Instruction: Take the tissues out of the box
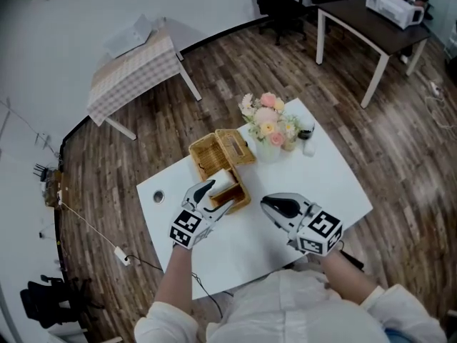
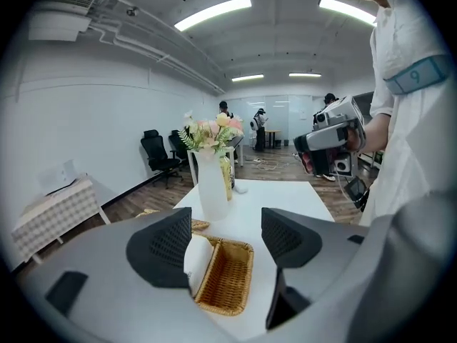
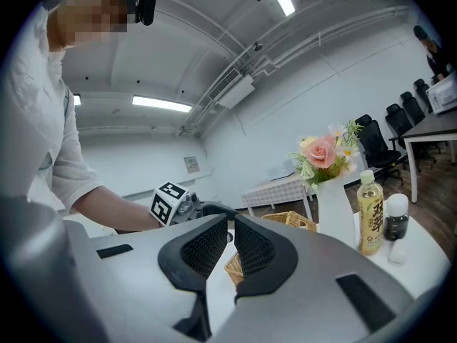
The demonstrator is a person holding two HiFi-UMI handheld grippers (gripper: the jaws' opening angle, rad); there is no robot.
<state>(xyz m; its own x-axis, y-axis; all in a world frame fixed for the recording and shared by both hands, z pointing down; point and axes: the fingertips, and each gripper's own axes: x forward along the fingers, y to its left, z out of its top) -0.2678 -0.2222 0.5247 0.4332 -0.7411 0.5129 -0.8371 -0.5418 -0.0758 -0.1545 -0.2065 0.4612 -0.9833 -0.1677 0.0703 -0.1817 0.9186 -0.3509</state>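
Inside the woven wicker box (image 2: 230, 281) on the white surface (image 1: 325, 174), find the soft, light white tissue pack (image 2: 197, 261); pinch its top edge gently. Note left claw (image 2: 227, 236) released beside it, right claw (image 3: 230, 245) clenched empty.

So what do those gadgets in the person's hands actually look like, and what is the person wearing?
The left hand-held gripper and right hand-held gripper match: pale grey-white plastic bodies, each ending in two black wedge-shaped jaws with a mesh-textured face. Each carries a cube with black-and-white square markers. The person wears a white top with white sleeves.
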